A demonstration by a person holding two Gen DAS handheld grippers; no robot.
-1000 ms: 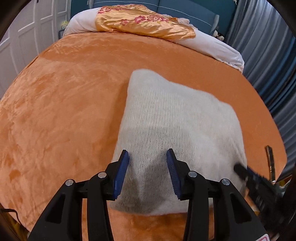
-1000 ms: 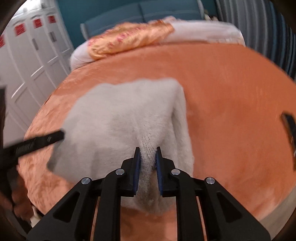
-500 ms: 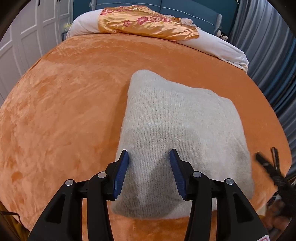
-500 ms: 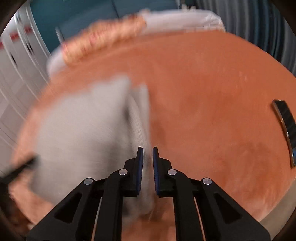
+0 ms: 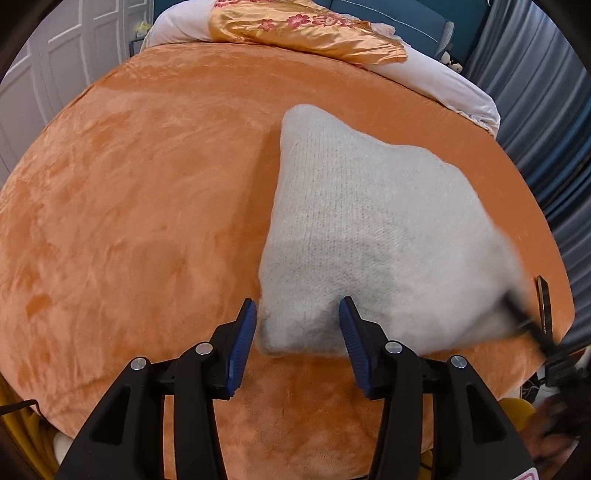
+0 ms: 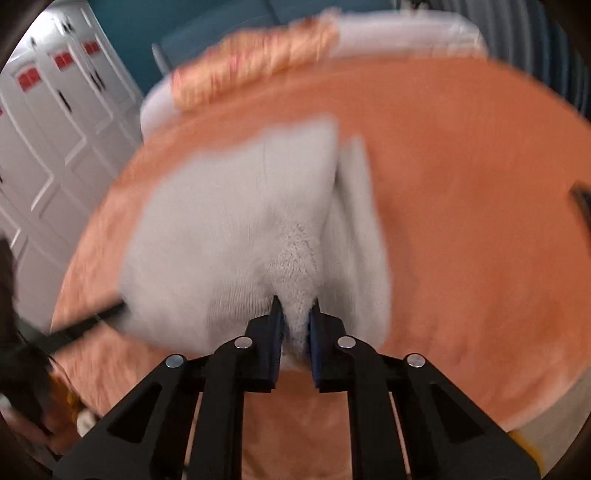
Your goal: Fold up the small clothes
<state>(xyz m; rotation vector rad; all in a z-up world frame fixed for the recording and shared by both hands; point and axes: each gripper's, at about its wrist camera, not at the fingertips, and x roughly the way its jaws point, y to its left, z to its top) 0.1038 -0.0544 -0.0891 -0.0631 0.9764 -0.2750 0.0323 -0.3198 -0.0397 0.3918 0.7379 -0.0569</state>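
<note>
Sweater [image 6: 229, 229] corner now lifted off orange blanket [image 5: 129, 206], dark strap [image 5: 543, 302] alongside

Orange plush bed cover [image 5: 147, 206], white paneled wardrobe doors [image 5: 48, 74], teal headboard [image 5: 399, 14], blue-grey curtains [image 5: 546, 103]

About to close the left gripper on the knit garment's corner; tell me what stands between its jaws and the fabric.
Nothing visible does. The left gripper stands open with the near corner of the grey knit garment already between its jaws. Only the orange bedspread lies underneath.
</note>
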